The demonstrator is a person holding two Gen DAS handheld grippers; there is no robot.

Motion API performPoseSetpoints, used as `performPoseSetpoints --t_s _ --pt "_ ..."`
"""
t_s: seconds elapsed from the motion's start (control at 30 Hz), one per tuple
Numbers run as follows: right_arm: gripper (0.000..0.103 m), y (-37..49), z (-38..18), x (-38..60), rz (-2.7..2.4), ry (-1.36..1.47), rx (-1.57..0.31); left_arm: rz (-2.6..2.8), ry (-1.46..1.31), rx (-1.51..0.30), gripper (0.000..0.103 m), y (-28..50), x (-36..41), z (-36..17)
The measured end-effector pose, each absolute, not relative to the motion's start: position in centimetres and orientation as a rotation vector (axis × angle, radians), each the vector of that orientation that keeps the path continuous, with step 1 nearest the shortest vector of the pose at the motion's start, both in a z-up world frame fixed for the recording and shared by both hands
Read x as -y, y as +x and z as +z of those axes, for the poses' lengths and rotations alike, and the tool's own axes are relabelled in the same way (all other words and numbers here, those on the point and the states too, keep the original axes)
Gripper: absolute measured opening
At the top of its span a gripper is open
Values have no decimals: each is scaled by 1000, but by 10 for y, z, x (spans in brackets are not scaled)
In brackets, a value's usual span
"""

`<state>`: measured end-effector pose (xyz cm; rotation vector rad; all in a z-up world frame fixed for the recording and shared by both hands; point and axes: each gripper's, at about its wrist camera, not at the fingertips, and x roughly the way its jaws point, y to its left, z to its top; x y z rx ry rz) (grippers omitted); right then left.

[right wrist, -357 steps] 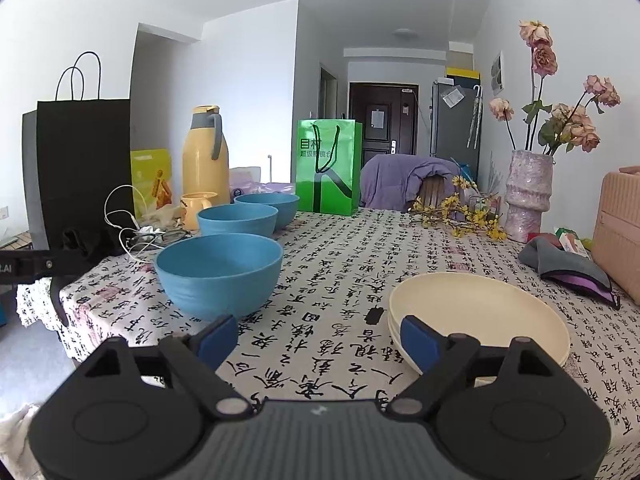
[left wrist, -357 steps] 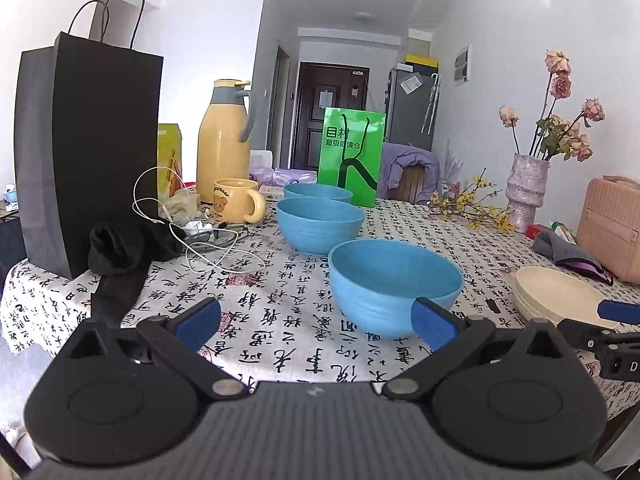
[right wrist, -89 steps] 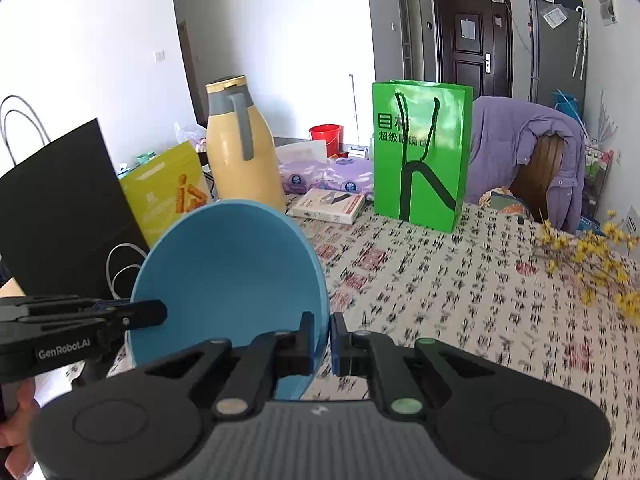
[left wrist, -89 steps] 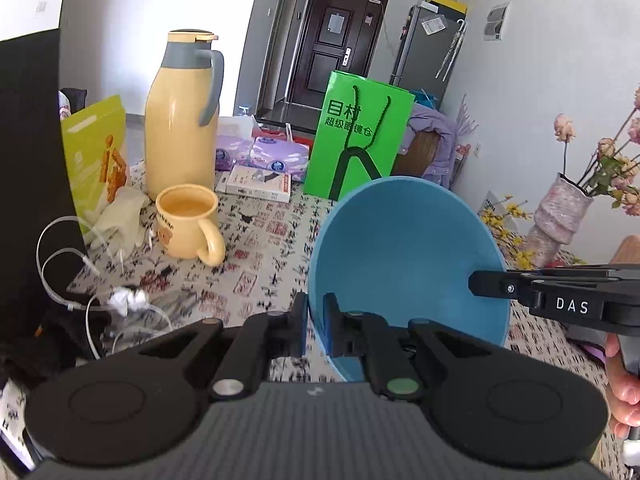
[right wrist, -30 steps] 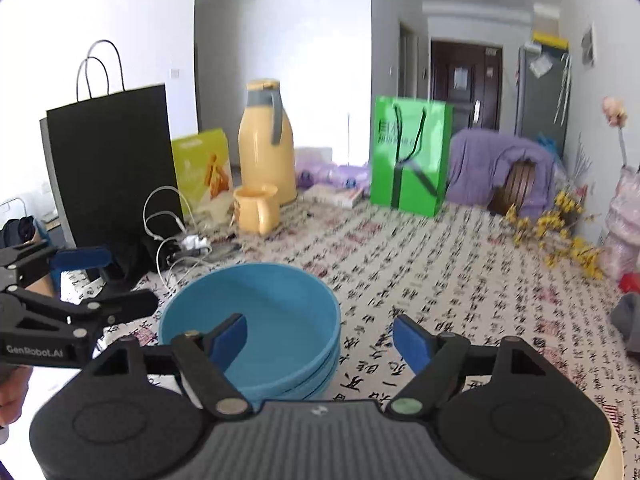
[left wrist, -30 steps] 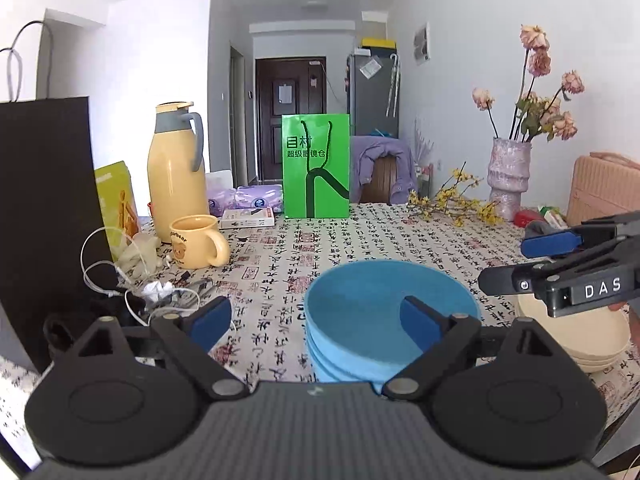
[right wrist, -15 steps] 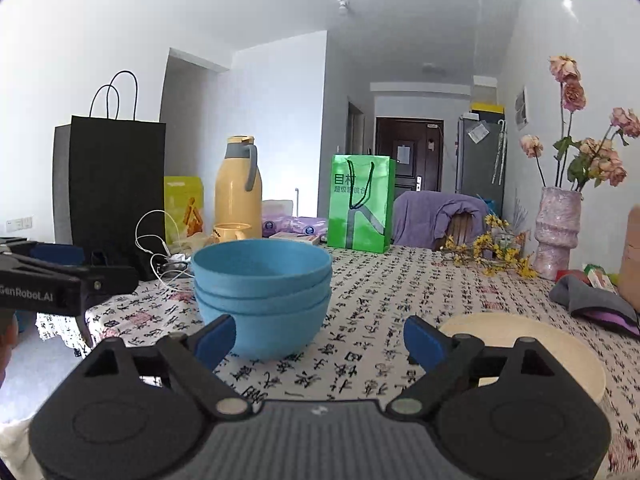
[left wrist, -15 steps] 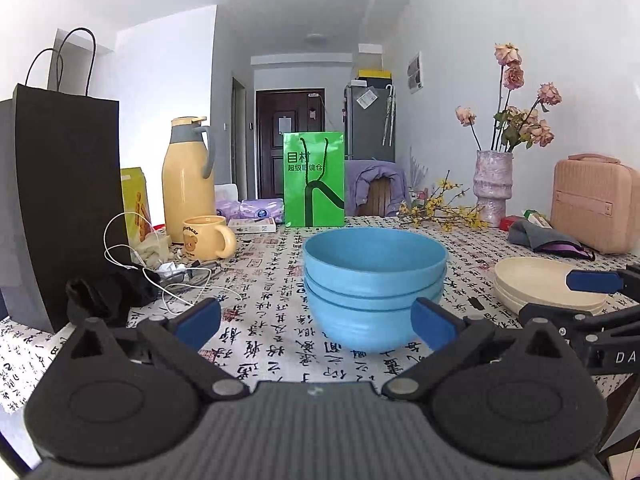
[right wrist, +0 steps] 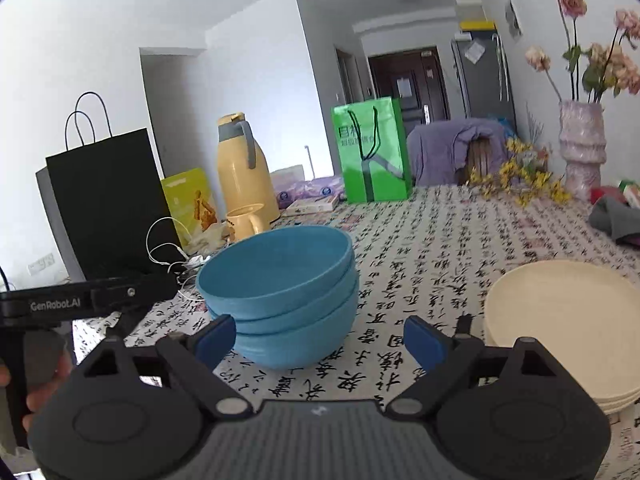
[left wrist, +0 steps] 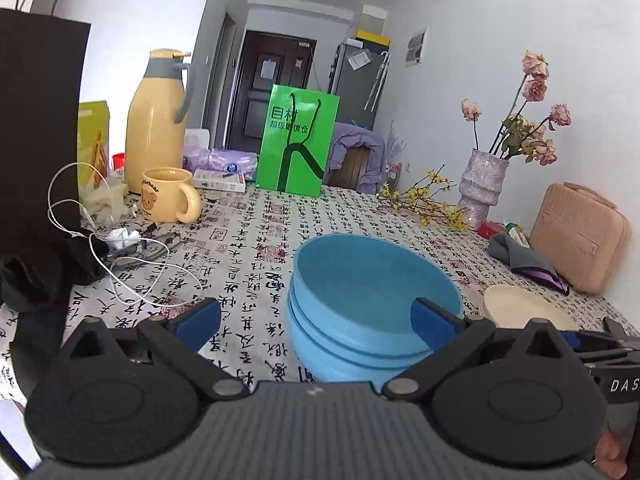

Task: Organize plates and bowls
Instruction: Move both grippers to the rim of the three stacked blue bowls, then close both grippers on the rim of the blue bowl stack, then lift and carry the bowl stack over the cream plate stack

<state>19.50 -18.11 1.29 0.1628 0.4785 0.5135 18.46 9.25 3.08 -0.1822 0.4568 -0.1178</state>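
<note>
Left wrist view: left gripper [left wrist: 316, 322] jaws spread wide, nothing clamped, having just been opening. Stack of three blue bowls [left wrist: 368, 300] nested upright on table [left wrist: 248, 240], near its front edge, partly between blue pads, no contact seen. Stack of cream plates [left wrist: 520, 308] just beside bowls toward table's right edge.

Right wrist view: right gripper [right wrist: 320, 340] likewise wide and empty, jaws just been opening; bowls ahead of left pad, plates ahead of right pad. Yellow mug [left wrist: 168, 194], green bag [left wrist: 296, 140] near far edge.
</note>
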Motion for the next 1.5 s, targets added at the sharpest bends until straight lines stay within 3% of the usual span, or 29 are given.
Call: performPoseSetpoints --t_s 0.13,0.2,0.33,0.5,0.57,0.63,0.77,0.83,1.0,1.13,1.5 --pt "91 238 16 179 571 277 -604 -207 -200 -572 102 233 -107 37" --pt "91 258 16 176 574 317 -664 -226 -201 -643 97 257 -112 35" --pt "91 298 11 173 537 411 -790 -259 -219 -789 77 297 -118 24" --pt "88 336 -1 168 539 463 -940 -329 -247 -962 65 326 -118 8" --pt "82 347 -7 165 542 474 -999 -341 -263 -1029 54 336 -120 1" --pt "72 356 -13 161 556 479 -1059 -344 -269 -1070 49 344 -122 -4" --pt "66 367 -26 156 574 495 -1149 -357 -269 -1103 38 349 -124 -9" --pt "53 371 -29 154 575 494 -1172 -377 -285 -1122 31 351 -123 -11" --pt "49 383 -31 151 580 484 -1202 -367 -246 -1135 30 354 -116 -6" --pt "32 390 -30 150 557 436 -1225 -345 -184 -1132 28 350 -108 5" --pt "30 395 -24 145 614 407 -1233 -277 -183 -1121 27 344 -106 13"
